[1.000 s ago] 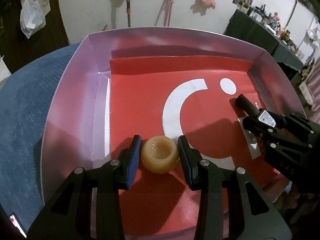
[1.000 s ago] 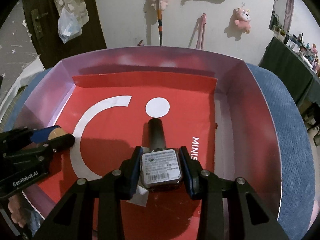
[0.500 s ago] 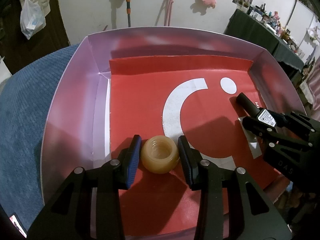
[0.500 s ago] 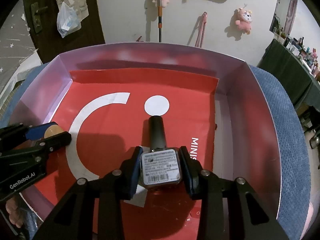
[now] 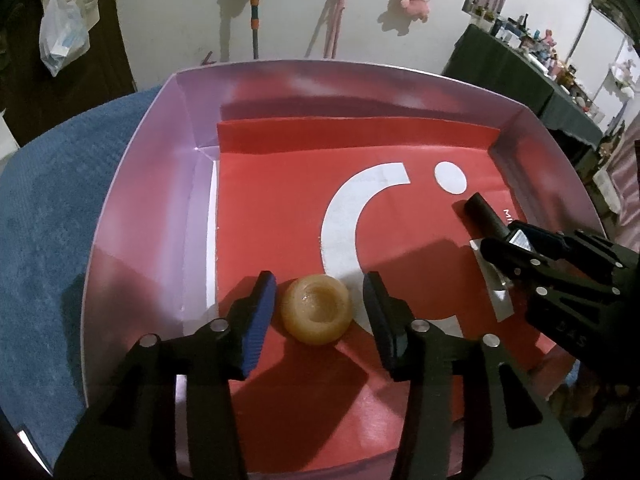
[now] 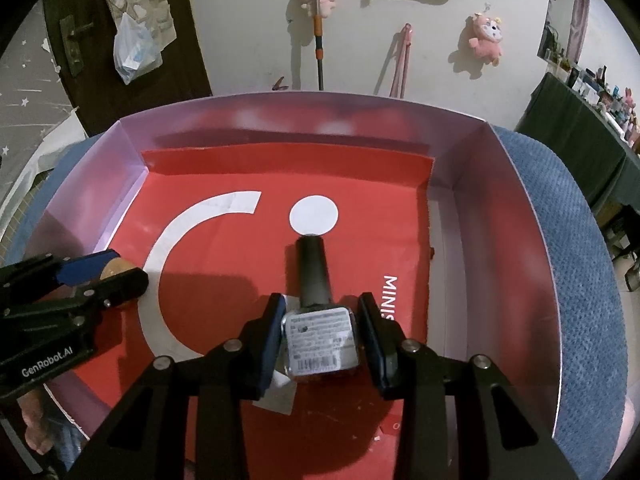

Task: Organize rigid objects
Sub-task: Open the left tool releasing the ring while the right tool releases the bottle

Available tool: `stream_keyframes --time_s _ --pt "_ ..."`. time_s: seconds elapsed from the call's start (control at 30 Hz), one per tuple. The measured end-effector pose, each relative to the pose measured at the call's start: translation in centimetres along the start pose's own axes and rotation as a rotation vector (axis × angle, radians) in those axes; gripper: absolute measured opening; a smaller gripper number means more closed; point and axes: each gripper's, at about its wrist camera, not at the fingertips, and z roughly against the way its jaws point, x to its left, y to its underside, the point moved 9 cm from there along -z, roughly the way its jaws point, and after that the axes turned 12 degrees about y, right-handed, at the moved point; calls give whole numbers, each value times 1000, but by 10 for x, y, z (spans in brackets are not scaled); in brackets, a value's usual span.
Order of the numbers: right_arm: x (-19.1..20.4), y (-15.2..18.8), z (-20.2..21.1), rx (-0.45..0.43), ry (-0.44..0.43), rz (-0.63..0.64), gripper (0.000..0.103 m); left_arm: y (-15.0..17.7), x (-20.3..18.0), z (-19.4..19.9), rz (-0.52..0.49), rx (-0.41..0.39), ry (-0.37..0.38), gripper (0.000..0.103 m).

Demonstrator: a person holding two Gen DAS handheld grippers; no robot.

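A round amber ring-shaped object (image 5: 316,309) lies on the red floor of a shallow pale-walled box (image 5: 152,184). My left gripper (image 5: 318,312) is open around it, with gaps on both sides. A bottle with a black cap and square labelled base (image 6: 320,340) lies on the box floor. My right gripper (image 6: 320,340) is open around its base, both pads a little off the base. The bottle (image 5: 486,218) and right gripper show at the right of the left wrist view. The left gripper (image 6: 108,276) shows at the left of the right wrist view.
The box (image 6: 512,264) sits on a blue textured surface (image 5: 44,216). Its red liner bears a white arc and dot (image 6: 313,215). A white paper scrap (image 6: 276,398) lies under the bottle. A wall with a plush toy (image 6: 486,38) and a broom is behind.
The left fingers have spread apart and the amber object now sits free on the floor. The right fingers have opened slightly off the bottle base.
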Motion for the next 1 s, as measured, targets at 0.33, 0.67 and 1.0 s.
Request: stream_keyframes --time_s 0.33,0.67,1.0 --pt "-6 -3 15 -56 1 -12 47 -6 -9 15 -20 -59 7 64" --pt "-10 -8 46 -152 -18 -41 66 -11 -14 37 -60 -141 -62 68" --pt "-12 -10 81 -243 -67 -76 86 -8 -25 55 -91 -177 -103 69"
